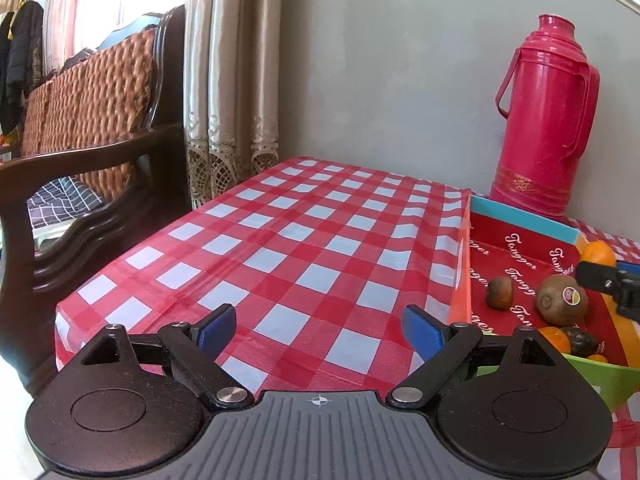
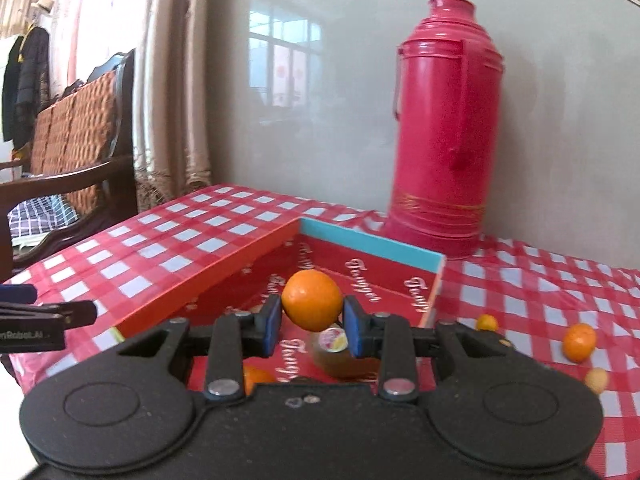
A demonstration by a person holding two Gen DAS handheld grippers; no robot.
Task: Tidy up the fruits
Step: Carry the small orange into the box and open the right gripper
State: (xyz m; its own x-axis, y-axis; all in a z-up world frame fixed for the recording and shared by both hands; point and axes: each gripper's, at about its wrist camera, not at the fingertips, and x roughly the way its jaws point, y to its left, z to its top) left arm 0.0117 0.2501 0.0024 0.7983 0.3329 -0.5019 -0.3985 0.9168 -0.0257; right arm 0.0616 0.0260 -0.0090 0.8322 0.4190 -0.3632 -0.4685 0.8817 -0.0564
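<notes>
A table covered by a red-and-white checked tablecloth fills most of both views, standing against a grey wall. To its left is a dark wooden sofa with woven cushions, and a tall red thermos stands upright on the cloth by the wall, just behind the box. The red cardboard box, with an orange left wall, a blue far wall and white script printed inside, lies open on the table.

The left gripper hangs over bare cloth to the left of the box, its blue-padded fingers spread wide apart with nothing between them. The right gripper is clamped on an orange, which is held above the box interior.

Inside the box lie a kiwi with a sticker, a smaller dark brown fruit just left of it, and, at the near end, an orange fruit touching another dark fruit. On the cloth to the right of the box are a tangerine, a small kumquat-like fruit and a pale yellow one, each apart from the others.
</notes>
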